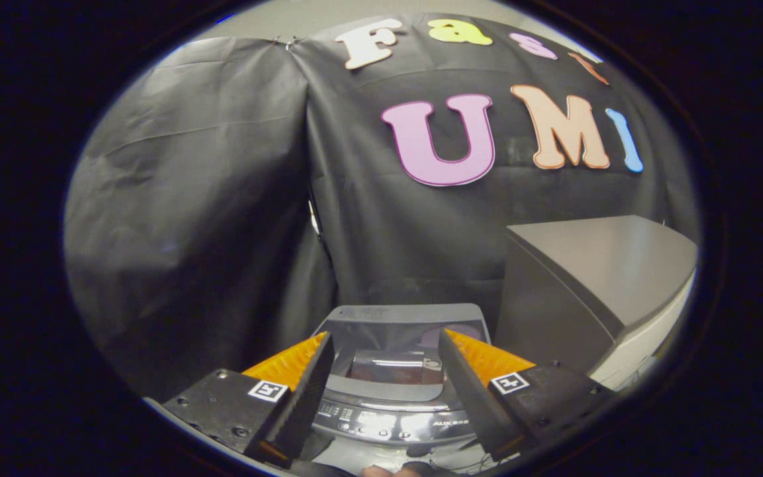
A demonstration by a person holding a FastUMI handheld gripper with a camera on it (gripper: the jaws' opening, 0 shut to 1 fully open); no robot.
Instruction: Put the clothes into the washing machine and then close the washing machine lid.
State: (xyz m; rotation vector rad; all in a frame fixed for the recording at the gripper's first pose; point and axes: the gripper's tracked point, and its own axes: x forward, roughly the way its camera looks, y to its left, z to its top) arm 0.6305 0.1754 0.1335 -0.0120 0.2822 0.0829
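The hand-held gripper [387,371] hangs with fingers apart and empty, above a small grey top-loading washing machine [395,411] whose smoked transparent lid [398,344] looks shut. To the right stands a grey-topped cabinet [600,278]. The lid is probably light, stiff and slippery; take it by its front edge.
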